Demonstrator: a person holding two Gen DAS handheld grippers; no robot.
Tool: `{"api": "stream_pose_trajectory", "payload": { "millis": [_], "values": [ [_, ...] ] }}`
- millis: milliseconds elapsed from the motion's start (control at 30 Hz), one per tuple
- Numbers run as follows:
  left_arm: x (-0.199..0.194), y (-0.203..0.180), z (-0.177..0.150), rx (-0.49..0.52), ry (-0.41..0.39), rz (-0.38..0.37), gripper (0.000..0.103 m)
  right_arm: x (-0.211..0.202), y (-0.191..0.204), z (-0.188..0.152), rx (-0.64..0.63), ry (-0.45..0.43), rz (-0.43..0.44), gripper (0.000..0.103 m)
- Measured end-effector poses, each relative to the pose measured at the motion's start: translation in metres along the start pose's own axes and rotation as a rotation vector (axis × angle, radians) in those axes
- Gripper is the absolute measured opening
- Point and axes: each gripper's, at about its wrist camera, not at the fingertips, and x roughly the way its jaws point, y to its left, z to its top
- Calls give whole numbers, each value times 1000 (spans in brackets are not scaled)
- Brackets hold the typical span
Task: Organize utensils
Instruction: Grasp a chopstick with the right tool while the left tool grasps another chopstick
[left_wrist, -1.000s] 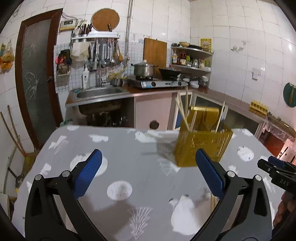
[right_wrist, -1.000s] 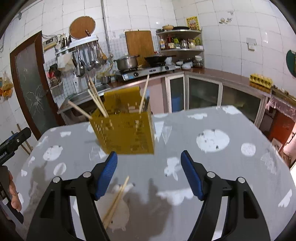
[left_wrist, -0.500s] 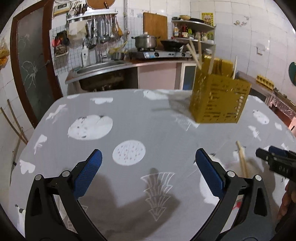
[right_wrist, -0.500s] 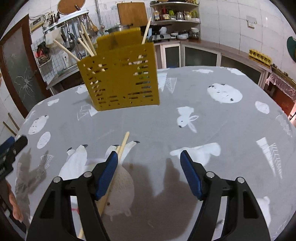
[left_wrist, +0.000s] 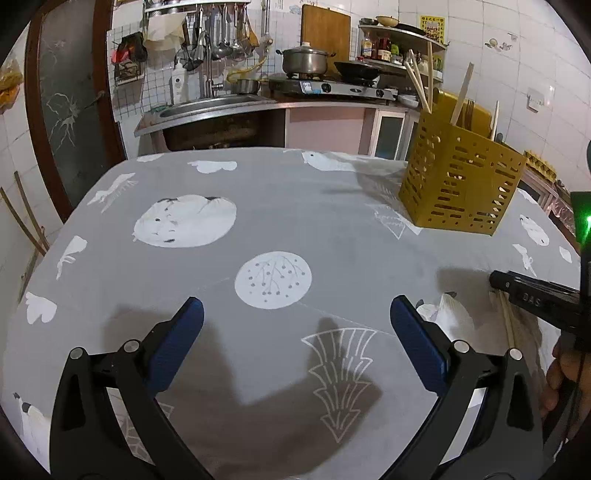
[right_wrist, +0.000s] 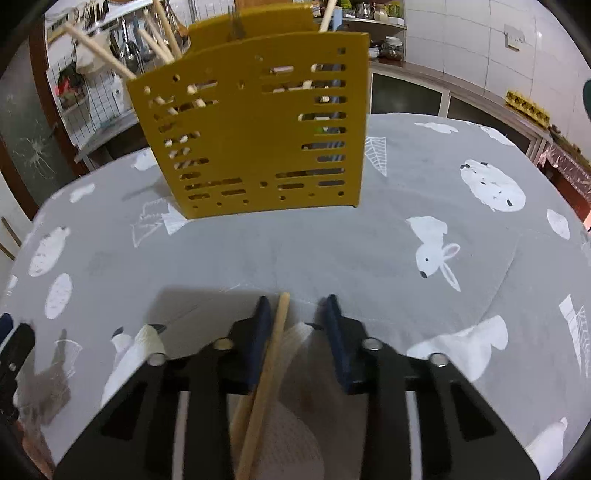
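Left wrist view: left gripper (left_wrist: 291, 319) hovering over grey tablecloth (left_wrist: 258, 229), fingers wide apart, nothing between; yellow holder (left_wrist: 461, 181) far right, nearer than a second ago.

Right wrist view: right gripper (right_wrist: 295, 314) lowered since half second ago, jaws narrowed around loose chopsticks (right_wrist: 271, 350) just short of holder (right_wrist: 258, 136); not yet clamped; pickup likely imminent.

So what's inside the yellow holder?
Wooden chopsticks lean out of the yellow holder, with fork tines behind. Its perforated walls hide their lower ends and the bottom.
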Motion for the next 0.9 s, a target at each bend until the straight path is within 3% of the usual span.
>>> {"api": "stream_pose_trajectory", "payload": {
  "millis": [33, 267, 733, 900],
  "values": [
    [1, -2, 0, 1, 6, -3, 98, 0, 0, 1, 1, 2, 5, 10],
    [-2, -25, 1, 41, 18, -18, 98, -17, -23, 3, 2, -15, 34, 6],
    [11, -125, -4, 105, 116, -173, 98, -47, -112, -17, -7, -10, -1, 6],
    [17, -161, -9, 161, 152, -190, 97, -49, -128, -25, 15, -11, 1, 6]
  ]
}}
